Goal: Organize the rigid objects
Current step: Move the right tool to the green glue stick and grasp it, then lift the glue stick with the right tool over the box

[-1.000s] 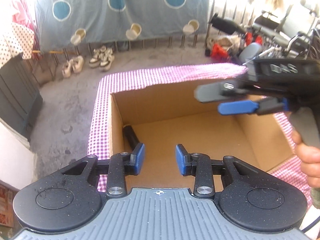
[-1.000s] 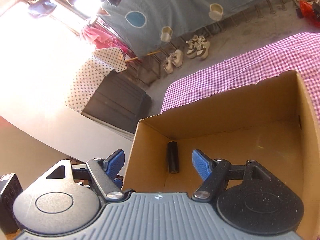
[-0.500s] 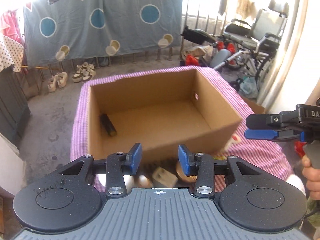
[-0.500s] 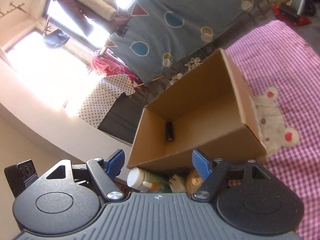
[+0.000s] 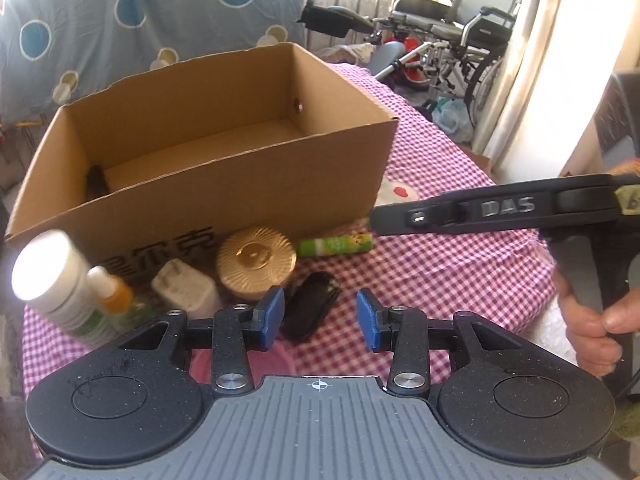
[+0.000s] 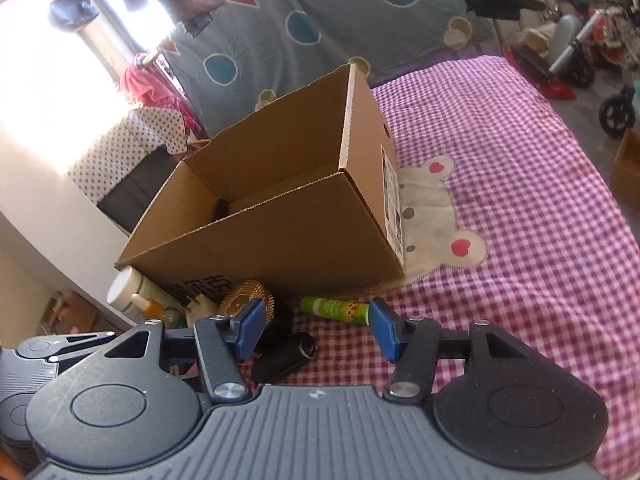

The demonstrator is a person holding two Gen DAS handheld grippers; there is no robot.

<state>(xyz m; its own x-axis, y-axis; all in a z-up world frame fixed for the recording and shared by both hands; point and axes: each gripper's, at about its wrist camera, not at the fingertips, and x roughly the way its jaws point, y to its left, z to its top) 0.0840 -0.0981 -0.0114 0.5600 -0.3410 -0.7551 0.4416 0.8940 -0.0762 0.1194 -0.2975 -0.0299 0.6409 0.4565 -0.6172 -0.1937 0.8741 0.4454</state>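
Observation:
An open cardboard box [image 5: 224, 184] [image 6: 280, 236] stands on the pink checked cloth, with a dark cylinder [image 5: 96, 178] inside at its left wall. In front of it lie a white bottle [image 5: 52, 280], a small orange-capped bottle [image 5: 114, 294], a white plug [image 5: 184, 288], a gold round lid [image 5: 256, 266] [image 6: 246, 300], a green tube [image 5: 334, 245] [image 6: 334, 307] and a black object [image 5: 310, 310] [image 6: 286, 356]. My left gripper [image 5: 320, 316] is open, just above the black object. My right gripper [image 6: 314, 330] is open and empty, near the green tube.
The checked cloth [image 6: 520, 200] with a white bear patch [image 6: 432, 216] stretches right of the box. A wheelchair [image 5: 460, 36] and clutter stand beyond the table at the right. A blue dotted sheet [image 5: 120, 20] hangs behind.
Both grippers have pulled back from over the box and dropped lower; the objects in front of the box have come into view. Both stayed open.

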